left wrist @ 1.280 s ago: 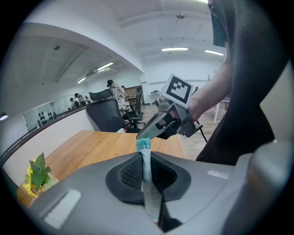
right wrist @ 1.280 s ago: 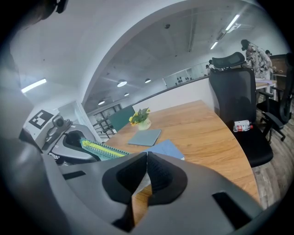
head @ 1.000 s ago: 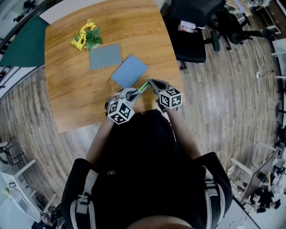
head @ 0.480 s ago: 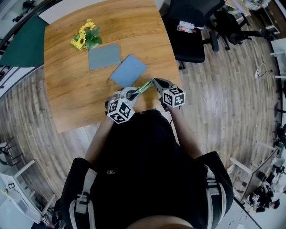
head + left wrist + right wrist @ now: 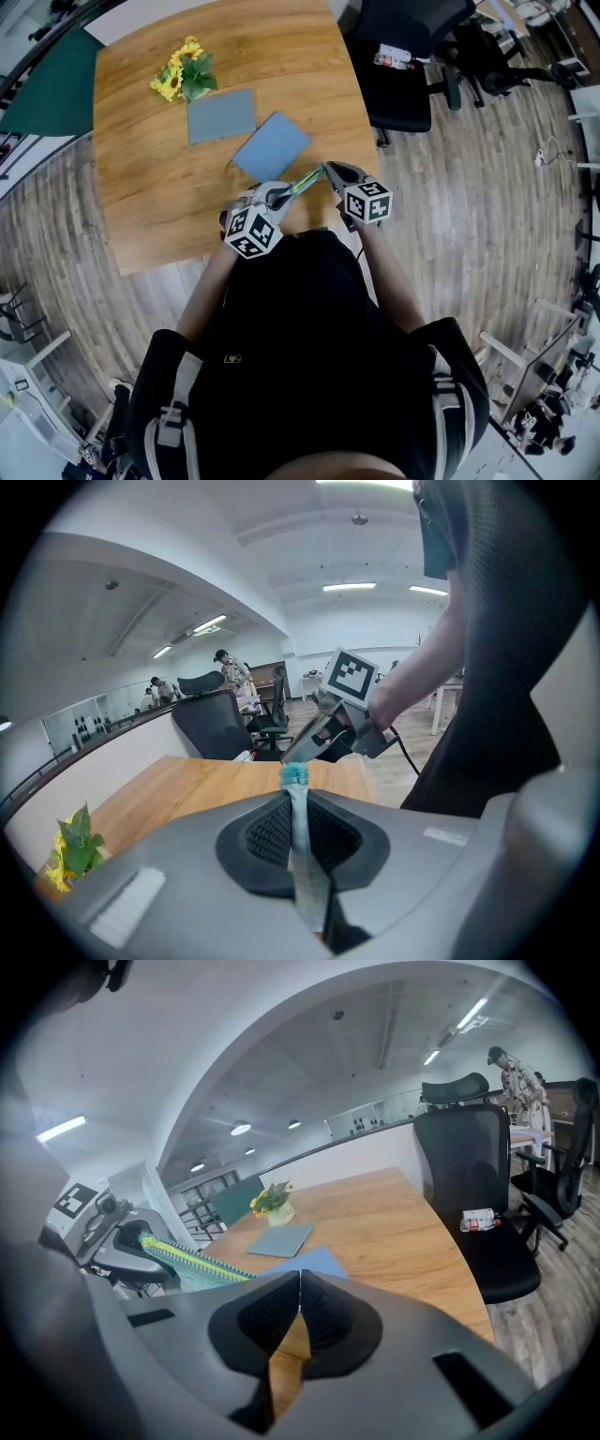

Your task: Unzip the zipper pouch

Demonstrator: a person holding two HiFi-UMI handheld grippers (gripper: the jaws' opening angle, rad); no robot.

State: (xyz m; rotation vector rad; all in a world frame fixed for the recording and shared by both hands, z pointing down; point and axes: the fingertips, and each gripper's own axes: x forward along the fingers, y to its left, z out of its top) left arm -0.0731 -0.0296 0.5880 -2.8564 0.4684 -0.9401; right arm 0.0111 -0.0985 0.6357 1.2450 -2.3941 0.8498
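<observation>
Two grippers, both clamped shut on one zipper pouch point(image 5: 302, 180), held taut in the air over the near edge of the table point(image 5: 150, 197). Left gripper point(image 5: 278, 195): pinches the fabric end, anchoring it. Right gripper point(image 5: 326, 170): nips the teal far end, presumably the pull. Beyond: blue sheet point(image 5: 272, 147), grey sheet point(image 5: 220, 116), flowers point(image 5: 183, 77).

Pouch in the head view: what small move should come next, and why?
Probably draw the right gripper away from the left gripper, along the zipper. Both are shut on the pouch, which is stretched between them.
</observation>
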